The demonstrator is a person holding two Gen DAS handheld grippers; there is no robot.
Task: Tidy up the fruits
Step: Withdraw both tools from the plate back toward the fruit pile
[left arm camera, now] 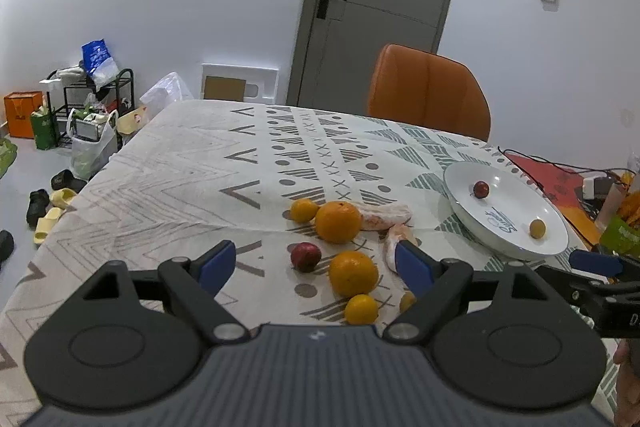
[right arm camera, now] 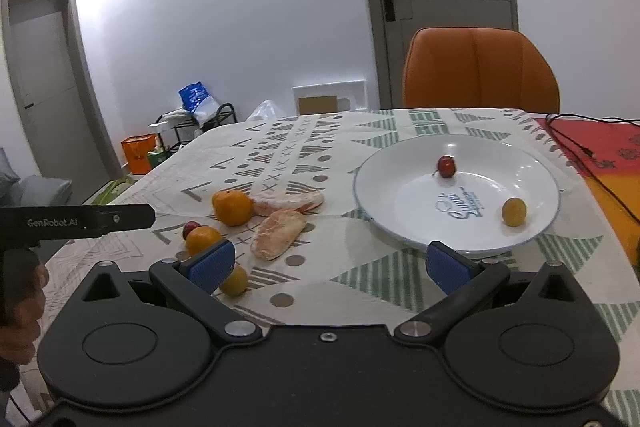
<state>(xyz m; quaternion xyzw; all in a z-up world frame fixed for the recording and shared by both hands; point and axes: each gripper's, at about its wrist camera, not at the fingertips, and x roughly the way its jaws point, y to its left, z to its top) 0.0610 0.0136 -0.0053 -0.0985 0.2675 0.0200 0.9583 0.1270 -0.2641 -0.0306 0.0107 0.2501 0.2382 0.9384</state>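
Left wrist view: left tongs (left arm camera: 316, 267) spread wide and empty above the oranges (left arm camera: 353, 273) and a dark plum (left arm camera: 305, 256) on the bench (left arm camera: 160, 179). Right tongs (right arm camera: 327, 265) also gape empty, near the white plate (right arm camera: 400, 203) holding two small fruits (right arm camera: 514, 211).

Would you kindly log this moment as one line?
left claw: open | right claw: open | plate: two small fruits | oranges: on tablecloth
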